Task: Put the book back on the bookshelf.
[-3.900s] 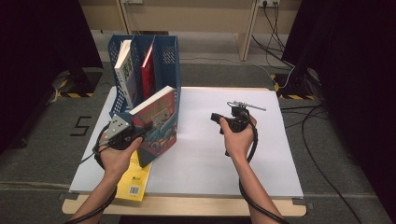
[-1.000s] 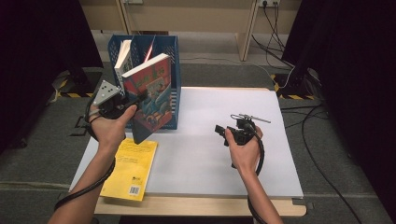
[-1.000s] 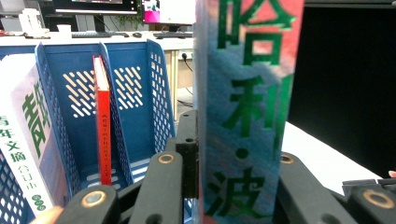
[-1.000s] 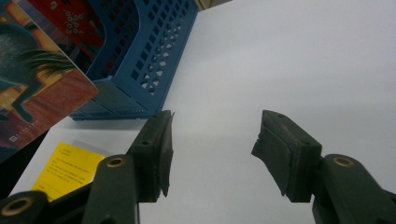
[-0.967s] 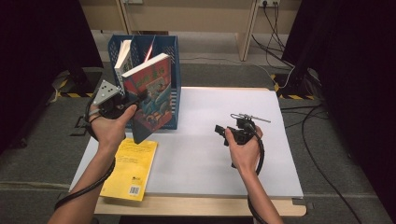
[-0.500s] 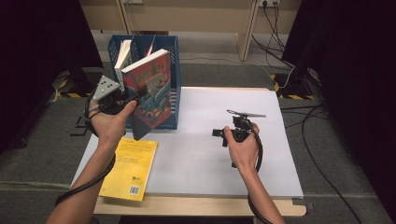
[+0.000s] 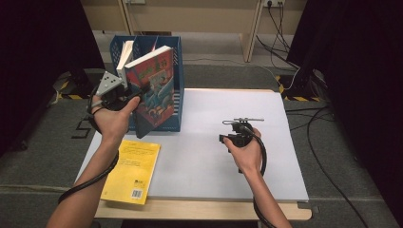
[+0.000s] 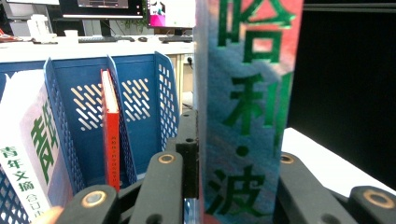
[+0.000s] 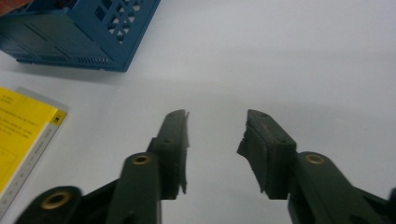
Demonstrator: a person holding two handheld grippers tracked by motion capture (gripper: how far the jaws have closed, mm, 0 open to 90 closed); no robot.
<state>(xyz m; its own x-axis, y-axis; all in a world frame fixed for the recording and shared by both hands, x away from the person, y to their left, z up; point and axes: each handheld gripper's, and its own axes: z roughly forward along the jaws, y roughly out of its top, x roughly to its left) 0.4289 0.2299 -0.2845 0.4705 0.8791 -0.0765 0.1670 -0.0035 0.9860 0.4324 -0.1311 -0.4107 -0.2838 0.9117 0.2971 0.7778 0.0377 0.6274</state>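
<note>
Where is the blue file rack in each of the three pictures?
High view: the blue file rack stands at the table's far left, partly behind the colourful book held up by the left hand-held gripper.
Left gripper view: it is at left and centre, beside that book, with a red book in one slot.
Right gripper view: its base is in the top left corner.
Shared landmark: the white tabletop it stands on.

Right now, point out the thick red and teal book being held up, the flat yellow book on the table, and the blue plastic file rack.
Thick red and teal book [image 7: 154, 90], high view, front cover.
Flat yellow book [image 7: 133, 171], high view, cover middle.
Blue plastic file rack [image 8: 142, 100], left gripper view, slotted back wall.
</note>
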